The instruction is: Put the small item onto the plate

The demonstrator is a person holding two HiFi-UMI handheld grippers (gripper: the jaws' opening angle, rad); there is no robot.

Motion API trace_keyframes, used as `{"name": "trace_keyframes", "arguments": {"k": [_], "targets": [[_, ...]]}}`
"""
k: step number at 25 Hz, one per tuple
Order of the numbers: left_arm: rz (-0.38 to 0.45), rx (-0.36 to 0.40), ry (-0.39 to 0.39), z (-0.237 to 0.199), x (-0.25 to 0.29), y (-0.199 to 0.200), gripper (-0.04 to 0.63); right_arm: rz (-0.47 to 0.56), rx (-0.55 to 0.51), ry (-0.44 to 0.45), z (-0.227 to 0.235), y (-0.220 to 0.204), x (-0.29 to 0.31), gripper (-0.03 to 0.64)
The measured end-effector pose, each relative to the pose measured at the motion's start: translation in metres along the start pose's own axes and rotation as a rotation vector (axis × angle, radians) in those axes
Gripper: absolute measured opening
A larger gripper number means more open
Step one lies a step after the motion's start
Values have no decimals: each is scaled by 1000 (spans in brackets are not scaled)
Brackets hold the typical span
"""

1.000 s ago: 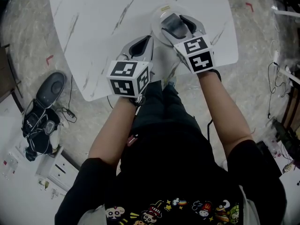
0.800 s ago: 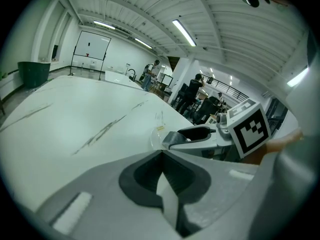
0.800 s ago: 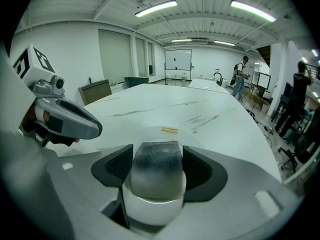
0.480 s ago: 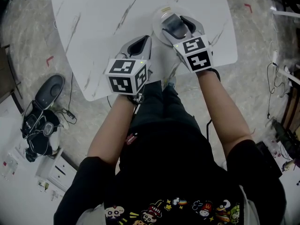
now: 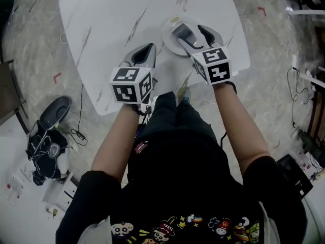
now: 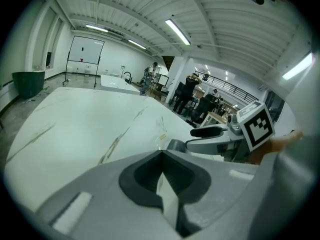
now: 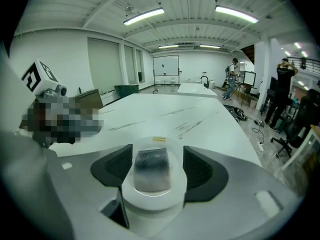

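Observation:
A small grey block point(image 7: 150, 168) lies on the white plate point(image 7: 155, 201), near the front right of the white marble table point(image 5: 111, 19). My right gripper point(image 7: 157, 153) is open, with one dark pad on each side of the block and not touching it. In the head view the right gripper point(image 5: 195, 33) reaches over the plate point(image 5: 169, 42), and its jaws make the block hard to pick out there. My left gripper point(image 5: 144, 51) is shut and holds nothing. It hovers over the table's near edge, left of the plate. In its own view the left gripper point(image 6: 161, 153) has its tips together.
The table's near edge point(image 5: 162, 85) runs just ahead of the person's legs. A dark device with tangled cables point(image 5: 48, 131) sits on the floor to the left. A small yellow label point(image 7: 159, 138) lies on the table beyond the plate. People stand far off in the hall point(image 6: 192, 91).
The head view has shifted a little. The right gripper stays open over the plate and the left gripper stays shut beside it. Neither has visibly taken or released anything.

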State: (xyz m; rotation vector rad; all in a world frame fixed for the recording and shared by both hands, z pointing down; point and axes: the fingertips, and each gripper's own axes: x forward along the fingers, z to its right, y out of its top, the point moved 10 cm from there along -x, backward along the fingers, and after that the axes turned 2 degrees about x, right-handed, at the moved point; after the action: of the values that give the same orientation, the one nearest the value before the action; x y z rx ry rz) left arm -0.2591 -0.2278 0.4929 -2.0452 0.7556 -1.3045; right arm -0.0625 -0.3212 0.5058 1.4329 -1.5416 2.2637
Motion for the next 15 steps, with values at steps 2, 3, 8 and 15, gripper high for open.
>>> {"name": "trace_keyframes", "arguments": {"k": [2, 3, 8, 15], "targets": [[3, 20, -6, 5, -4, 5, 0, 25, 20, -12, 2, 3, -17, 341], [4, 32, -8, 8, -5, 7, 0, 38, 26, -19, 4, 4, -26, 333], [9, 86, -22, 18, -9, 19, 0, 75, 39, -48, 8, 7, -60, 319], [19, 123, -14, 31, -21, 25, 0, 105, 60, -77, 6, 1, -97, 313]]}}
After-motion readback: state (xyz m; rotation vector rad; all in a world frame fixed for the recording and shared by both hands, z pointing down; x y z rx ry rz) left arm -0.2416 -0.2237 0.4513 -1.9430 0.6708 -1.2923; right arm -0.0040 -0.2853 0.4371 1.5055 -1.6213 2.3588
